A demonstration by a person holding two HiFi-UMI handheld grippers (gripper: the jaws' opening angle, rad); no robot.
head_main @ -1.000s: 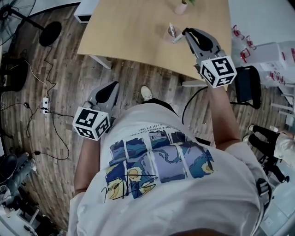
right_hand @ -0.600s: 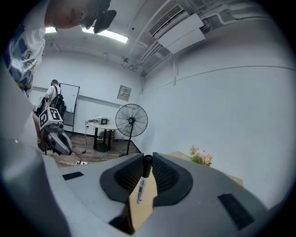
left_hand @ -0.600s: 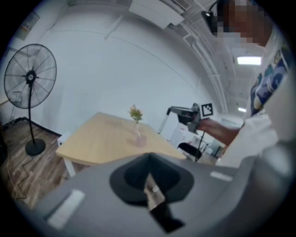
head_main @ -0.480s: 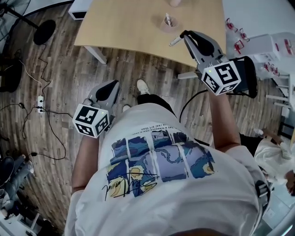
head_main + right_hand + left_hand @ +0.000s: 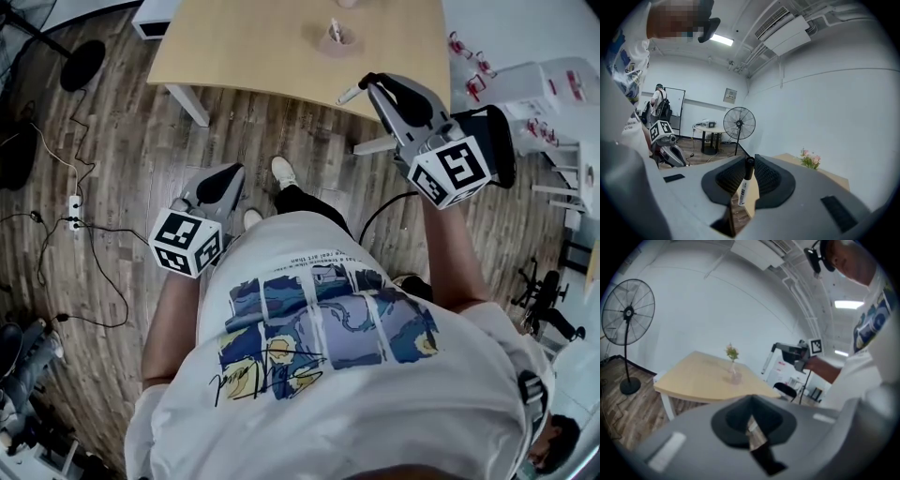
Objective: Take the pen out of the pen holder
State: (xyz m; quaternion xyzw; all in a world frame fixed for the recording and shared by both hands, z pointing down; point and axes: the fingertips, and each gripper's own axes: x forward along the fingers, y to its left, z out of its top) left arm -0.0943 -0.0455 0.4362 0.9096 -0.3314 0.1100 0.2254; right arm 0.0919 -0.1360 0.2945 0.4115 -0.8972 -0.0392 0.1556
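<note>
Grips the white marker pen [image 5: 743, 188] upright between the narrowly parted jaws of the right gripper [image 5: 749, 162], just off the desk's [image 5: 244, 56] near edge, well apart from the pen holder [image 5: 336, 37] standing back from that edge. Holds the left gripper [image 5: 751, 423] over the wood floor [image 5: 122, 187], jaws together on nothing.

Print on pen [image 5: 743, 189], script on shirt [image 5: 375, 412]: seemingly too blurred to read.

The pen holder [image 5: 337, 37] stands on the table [image 5: 253, 52]; the pen [image 5: 349, 93] lies in the right gripper [image 5: 367, 82] before it.
</note>
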